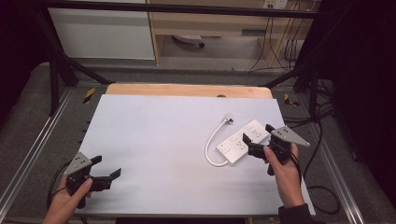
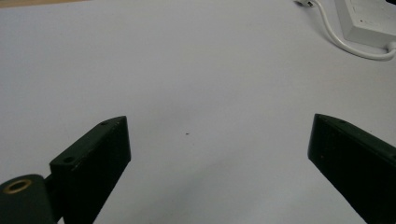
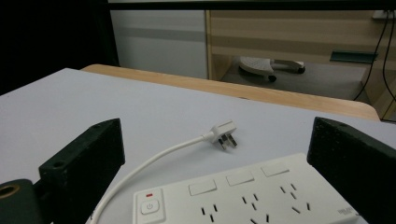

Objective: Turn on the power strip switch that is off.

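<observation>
High view lists your left gripper spread wide over bare table, your right gripper likewise parted at the white power strip, plug beyond.

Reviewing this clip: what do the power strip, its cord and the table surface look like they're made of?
Power strip: looks like white moulded plastic, smooth with a slight sheen, with crisp socket slots and a raised switch. Cord: probably flexible rubber or PVC sheathing, white and smooth, since it bends in a loose curve to the plug. Table surface: a matte, pale grey sheet, perhaps laminate or a mat, laid over a wooden-looking board.
</observation>
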Demonstrator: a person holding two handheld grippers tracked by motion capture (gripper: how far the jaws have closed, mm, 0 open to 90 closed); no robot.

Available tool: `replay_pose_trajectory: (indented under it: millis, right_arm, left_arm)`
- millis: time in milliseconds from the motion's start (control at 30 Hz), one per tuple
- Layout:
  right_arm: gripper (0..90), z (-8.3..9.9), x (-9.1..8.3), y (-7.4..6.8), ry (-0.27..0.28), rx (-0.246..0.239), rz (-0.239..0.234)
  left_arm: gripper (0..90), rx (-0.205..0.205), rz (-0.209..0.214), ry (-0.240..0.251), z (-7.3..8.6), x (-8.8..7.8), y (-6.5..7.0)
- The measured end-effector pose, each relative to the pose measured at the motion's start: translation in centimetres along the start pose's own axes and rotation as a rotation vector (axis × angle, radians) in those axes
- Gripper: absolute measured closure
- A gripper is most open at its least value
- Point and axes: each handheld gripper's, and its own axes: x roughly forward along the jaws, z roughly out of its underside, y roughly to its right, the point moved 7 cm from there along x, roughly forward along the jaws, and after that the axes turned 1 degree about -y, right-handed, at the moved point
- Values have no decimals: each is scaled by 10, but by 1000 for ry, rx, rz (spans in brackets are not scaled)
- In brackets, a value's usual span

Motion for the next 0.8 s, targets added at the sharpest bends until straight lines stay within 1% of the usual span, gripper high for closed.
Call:
replay_pose_trajectory:
  millis: [200, 367, 500, 567, 600, 667, 700, 767, 800]
  right_arm:
    - [47, 10, -16, 9, -1, -15, 15]
    - [44, 18, -27, 17, 10, -8, 20]
    - [37, 31, -32, 25, 6, -16, 33]
    - [35, 40, -34, 29, -2, -3, 34]
    - [36, 46, -34, 32, -13, 3, 37]
    - [36, 61, -34, 38, -53, 6, 52]
    - [35, 69, -33, 40, -78, 6, 56]
    - [36, 84, -29, 44, -128, 22, 59]
    - [36, 91, -27, 47, -169, 30, 69]
  left_arm:
    - [60, -1, -7, 1, 0, 0, -1]
    - [59, 0, -8, 2, 0, -1, -1]
    - [60, 1, -10, 3, 0, -1, -2]
    - [59, 2, -9, 3, 0, -1, -2]
    - [60, 2, -10, 2, 0, -1, -2]
    - [60, 2, -3, 2, 0, 0, -1]
    - [60, 3, -2, 2, 0, 0, -1]
    - [60, 7, -3, 2, 0, 0, 0]
    - [60, 8, -3, 0, -1, 0, 0]
